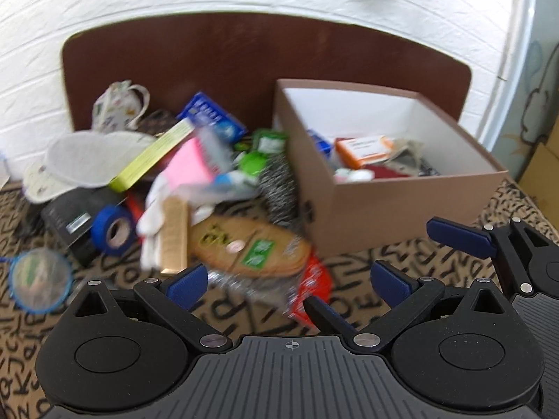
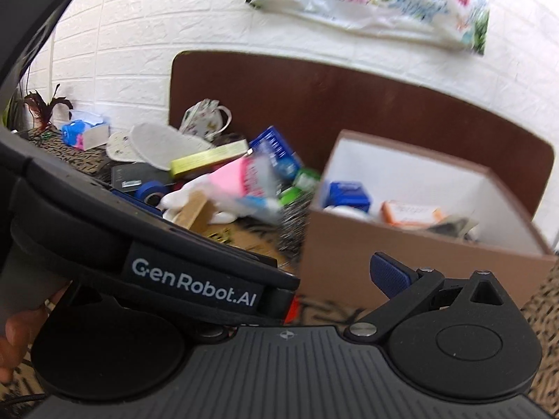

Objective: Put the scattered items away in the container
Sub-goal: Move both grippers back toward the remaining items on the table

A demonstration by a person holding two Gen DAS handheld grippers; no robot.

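Note:
A brown cardboard box (image 1: pixel 401 206) with a white inside stands right of centre and holds an orange packet (image 1: pixel 367 150) and other small items. It also shows in the right wrist view (image 2: pixel 401 255). A heap of scattered items lies left of it: a pink pack (image 1: pixel 190 164), a yellow-green box (image 1: pixel 150 157), a blue tape roll (image 1: pixel 113 230), a wooden block (image 1: pixel 173 237), an oval tan pack (image 1: pixel 251 248). My left gripper (image 1: pixel 290 284) is open and empty, just in front of the heap. My right gripper (image 1: pixel 461 237) is beside it; its left finger is hidden in its own view.
A brown headboard (image 1: pixel 262 56) stands behind the heap against a white brick wall. The surface is a letter-patterned cloth (image 1: pixel 367 272). A round clear lid (image 1: pixel 40 279) lies at the left. The left gripper's body (image 2: pixel 157 244) fills the left of the right wrist view.

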